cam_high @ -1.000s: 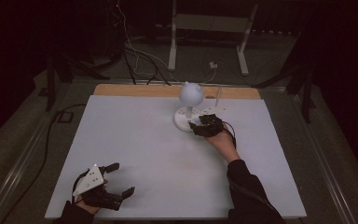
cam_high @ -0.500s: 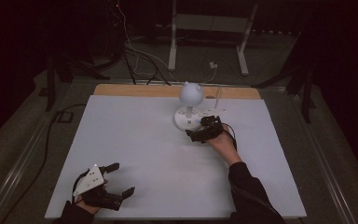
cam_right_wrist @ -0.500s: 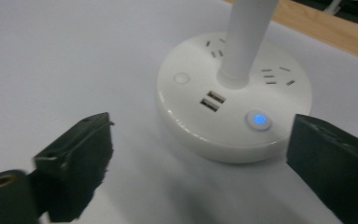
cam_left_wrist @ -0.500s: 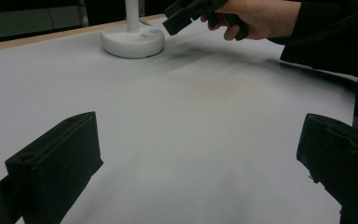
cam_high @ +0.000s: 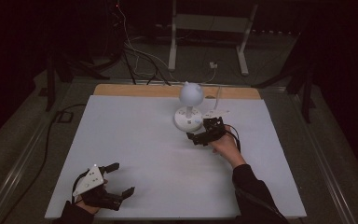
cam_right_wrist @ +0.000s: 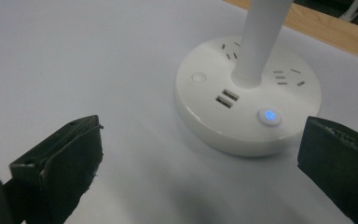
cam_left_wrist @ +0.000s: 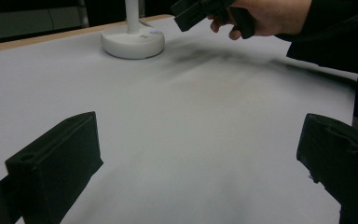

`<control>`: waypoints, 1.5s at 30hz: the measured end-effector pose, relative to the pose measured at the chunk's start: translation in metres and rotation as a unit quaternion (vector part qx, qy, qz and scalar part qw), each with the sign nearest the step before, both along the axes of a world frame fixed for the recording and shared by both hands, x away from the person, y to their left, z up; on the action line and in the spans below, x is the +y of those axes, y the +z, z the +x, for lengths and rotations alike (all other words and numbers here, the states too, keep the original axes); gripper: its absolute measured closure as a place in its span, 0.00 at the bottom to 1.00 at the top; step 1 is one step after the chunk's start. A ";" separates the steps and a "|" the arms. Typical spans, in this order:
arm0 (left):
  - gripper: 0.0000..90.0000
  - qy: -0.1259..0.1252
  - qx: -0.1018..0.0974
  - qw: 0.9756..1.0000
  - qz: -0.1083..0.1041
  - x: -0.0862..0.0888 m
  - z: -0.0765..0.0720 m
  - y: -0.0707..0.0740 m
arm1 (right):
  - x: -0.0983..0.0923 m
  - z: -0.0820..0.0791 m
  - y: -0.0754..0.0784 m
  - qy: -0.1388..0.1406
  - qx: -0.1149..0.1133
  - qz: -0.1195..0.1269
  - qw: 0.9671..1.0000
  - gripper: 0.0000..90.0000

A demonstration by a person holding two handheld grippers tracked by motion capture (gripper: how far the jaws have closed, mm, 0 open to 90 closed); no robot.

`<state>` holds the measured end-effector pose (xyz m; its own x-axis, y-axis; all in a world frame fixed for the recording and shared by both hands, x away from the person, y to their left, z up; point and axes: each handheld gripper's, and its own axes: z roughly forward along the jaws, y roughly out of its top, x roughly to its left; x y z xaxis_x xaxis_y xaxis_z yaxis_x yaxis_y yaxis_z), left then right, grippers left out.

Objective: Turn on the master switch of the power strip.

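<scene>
A white desk lamp stands at the far middle of the table, with a round base (cam_high: 188,119) and a globe head (cam_high: 191,93) on a thin stem. Its base (cam_right_wrist: 247,102) carries a blue-lit button (cam_right_wrist: 269,116), two USB ports (cam_right_wrist: 227,99) and socket slots. My right gripper (cam_high: 199,131) hovers just right of the base and points at it. Its jaws have just been opening and stand wide with nothing between them (cam_right_wrist: 200,163). My left gripper (cam_high: 122,178) rests open and empty at the near left corner (cam_left_wrist: 198,158). From there the lamp base (cam_left_wrist: 133,42) and the other hand's gripper (cam_left_wrist: 200,11) show far off.
The white table top (cam_high: 135,140) has a wooden strip (cam_high: 121,89) along its far edge. The lamp's white cable (cam_high: 216,95) runs off the back. Behind the table, cables (cam_high: 135,60) and a metal stand (cam_high: 205,28) lie on the dark floor.
The right gripper's jaws have opened from partly closed to wide. The right hand has drawn back slightly from the lamp base toward the near side. The left gripper has not moved.
</scene>
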<state>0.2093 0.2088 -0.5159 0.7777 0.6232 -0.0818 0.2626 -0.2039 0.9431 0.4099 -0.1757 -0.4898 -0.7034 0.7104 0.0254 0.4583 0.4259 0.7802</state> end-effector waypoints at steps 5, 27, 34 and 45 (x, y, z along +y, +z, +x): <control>0.00 0.000 0.000 1.000 0.000 0.000 0.000 0.000 | -0.008 -0.007 0.003 0.007 -0.004 0.005 1.000 0.00; 0.00 -0.002 0.000 1.000 0.002 -0.001 0.000 0.001 | -0.051 -0.048 -0.010 0.028 0.016 0.004 0.999 0.00; 0.00 -0.003 0.000 1.000 0.003 -0.001 0.000 0.000 | -0.065 -0.064 -0.012 0.024 0.021 0.002 0.999 0.00; 0.00 -0.004 -0.001 1.000 0.002 -0.001 -0.001 0.001 | -0.085 -0.095 -0.018 0.020 0.022 -0.023 0.999 0.00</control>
<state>0.2084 0.2079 -0.5146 0.7826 0.6176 -0.0778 0.2589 -0.2093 0.9430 0.3150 -0.2610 -0.5080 -0.7298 0.6832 0.0236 0.4732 0.4799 0.7388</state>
